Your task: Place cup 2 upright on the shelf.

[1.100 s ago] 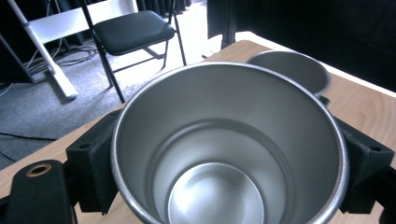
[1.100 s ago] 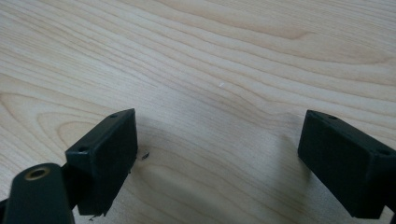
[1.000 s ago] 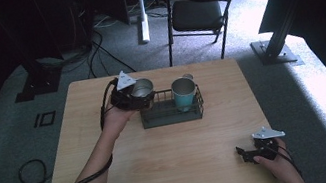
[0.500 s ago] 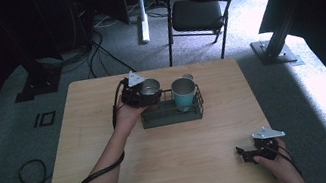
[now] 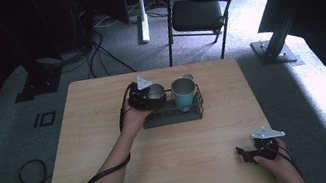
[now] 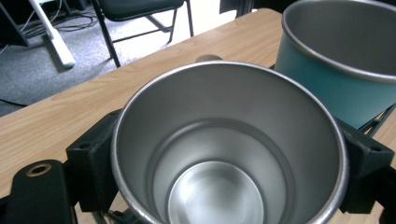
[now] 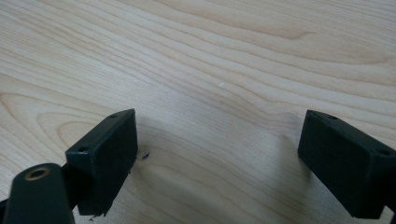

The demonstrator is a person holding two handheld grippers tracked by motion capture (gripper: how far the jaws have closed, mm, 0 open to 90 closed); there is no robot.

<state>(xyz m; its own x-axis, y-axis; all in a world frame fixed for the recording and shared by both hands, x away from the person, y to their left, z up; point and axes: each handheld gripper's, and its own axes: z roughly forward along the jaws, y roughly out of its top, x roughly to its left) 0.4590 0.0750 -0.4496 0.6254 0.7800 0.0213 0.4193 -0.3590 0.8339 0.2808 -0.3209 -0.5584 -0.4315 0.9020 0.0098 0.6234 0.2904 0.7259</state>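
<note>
A bare steel cup (image 5: 155,92) (image 6: 229,154) is held upright over the left end of a dark wire rack (image 5: 174,116). My left gripper (image 5: 150,97) (image 6: 229,158) is shut on it, a black jaw pressed to each side. A teal cup (image 5: 184,92) (image 6: 343,56) with a steel rim stands in the rack just to the right of the steel one. My right gripper (image 5: 246,153) (image 7: 219,163) rests near the table's front right corner, open, with only bare wood between its jaws.
The wooden table (image 5: 103,112) carries the rack at its far middle. A black folding chair (image 5: 197,9) stands behind the table. A dark metal stand (image 5: 275,46) rises at the far right, and cables (image 5: 28,171) lie on the carpet to the left.
My left gripper has carried the steel cup to the right, closer to the teal cup and over the rack's left end. The right gripper has stayed put.
</note>
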